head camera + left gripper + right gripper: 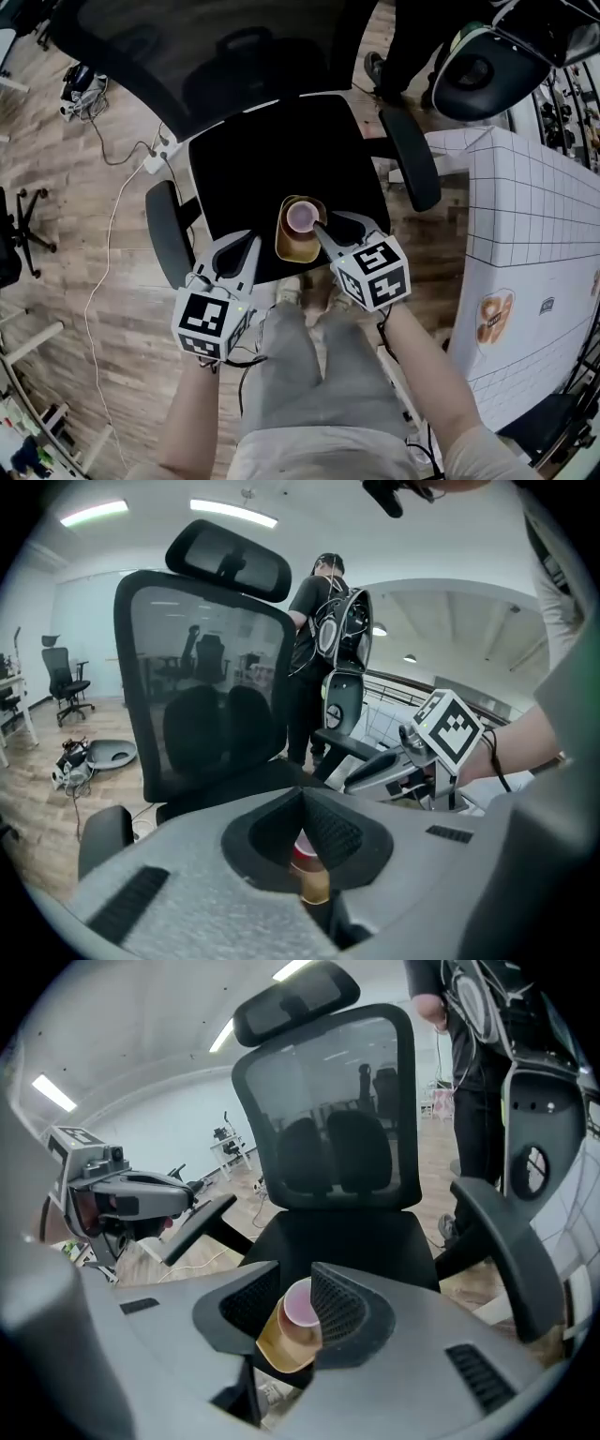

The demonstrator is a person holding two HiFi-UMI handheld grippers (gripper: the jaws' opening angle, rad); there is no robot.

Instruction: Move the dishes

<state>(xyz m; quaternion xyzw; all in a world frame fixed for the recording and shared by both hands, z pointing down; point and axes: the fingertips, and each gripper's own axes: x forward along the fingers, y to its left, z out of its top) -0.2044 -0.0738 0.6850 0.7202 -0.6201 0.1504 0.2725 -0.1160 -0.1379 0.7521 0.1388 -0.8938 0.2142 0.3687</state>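
Amber cup with a pink cup nested inside is clamped between the right gripper's fingers, mouth tilted, hanging over the front edge of the black chair seat. At its 9 o'clock, the left gripper has its fingers drawn together on nothing I can make out. A red-and-gold sliver low between them is probably these same cups beyond. A steady squeeze and a level stack should hold the inner cup seated. Farther off, at 3 o'clock, the white gridded table looks the likely destination, so swing clear of the armrest.
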